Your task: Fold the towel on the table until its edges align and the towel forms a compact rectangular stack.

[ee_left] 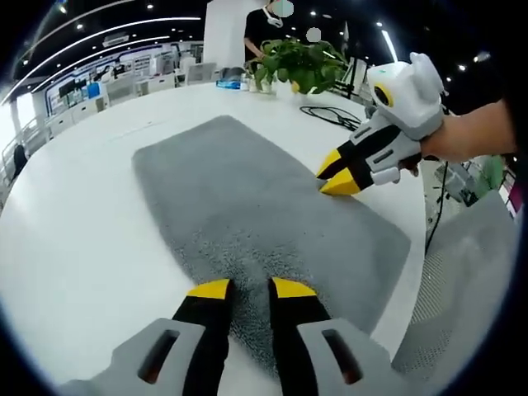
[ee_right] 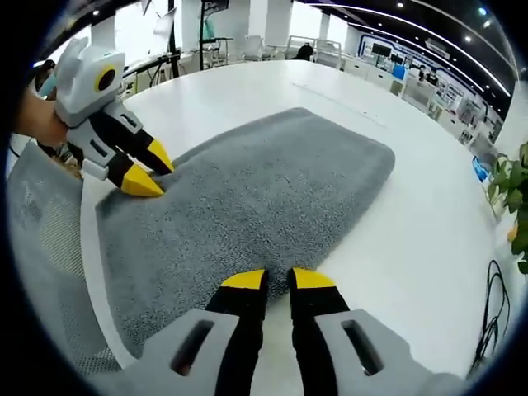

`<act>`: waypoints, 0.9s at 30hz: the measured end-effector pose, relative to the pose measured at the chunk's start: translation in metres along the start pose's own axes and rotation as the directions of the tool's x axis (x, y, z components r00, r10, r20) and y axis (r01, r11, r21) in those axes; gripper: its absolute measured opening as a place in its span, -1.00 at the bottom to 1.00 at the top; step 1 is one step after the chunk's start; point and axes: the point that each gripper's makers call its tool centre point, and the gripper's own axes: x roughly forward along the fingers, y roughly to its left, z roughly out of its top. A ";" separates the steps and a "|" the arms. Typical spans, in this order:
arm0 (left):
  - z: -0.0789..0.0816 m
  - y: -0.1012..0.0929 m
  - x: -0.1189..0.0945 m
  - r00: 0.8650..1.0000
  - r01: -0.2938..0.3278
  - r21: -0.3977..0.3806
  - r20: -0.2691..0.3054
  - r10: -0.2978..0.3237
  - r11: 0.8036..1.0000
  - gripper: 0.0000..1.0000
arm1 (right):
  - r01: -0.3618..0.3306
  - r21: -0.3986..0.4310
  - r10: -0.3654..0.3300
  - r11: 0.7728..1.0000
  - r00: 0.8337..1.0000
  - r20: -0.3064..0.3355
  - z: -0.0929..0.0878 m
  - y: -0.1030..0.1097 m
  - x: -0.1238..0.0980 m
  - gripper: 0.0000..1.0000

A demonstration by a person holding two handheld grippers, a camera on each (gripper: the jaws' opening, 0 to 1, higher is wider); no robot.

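While grey towel point(ee_left: 247, 206) lies flat, soft & limp, my left gripper point(ee_left: 251, 288) & right gripper point(ee_right: 278, 279) w/ jaws parted, empty; grab near-edge corners.

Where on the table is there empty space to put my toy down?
The white table is bare beside the gray towel's long edge, and past its far end. It gets crowded near the potted plant and black cable, and where the left gripper and right gripper meet the towel.
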 end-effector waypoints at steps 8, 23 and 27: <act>0.010 0.003 -0.010 1.000 -0.020 0.035 0.024 0.020 0.999 -0.43 | 0.004 0.017 -0.004 1.000 1.000 0.010 0.004 -0.001 -0.001 -0.77; 0.013 -0.023 -0.036 0.996 0.056 0.186 0.053 -0.067 0.981 -0.38 | -0.152 -0.071 0.162 0.986 0.972 0.169 0.030 0.037 -0.030 -0.63; 0.005 -0.032 -0.043 0.994 0.087 0.196 0.043 -0.097 0.977 -0.38 | -0.235 -0.109 0.252 0.966 0.950 0.183 0.027 0.057 -0.041 -0.62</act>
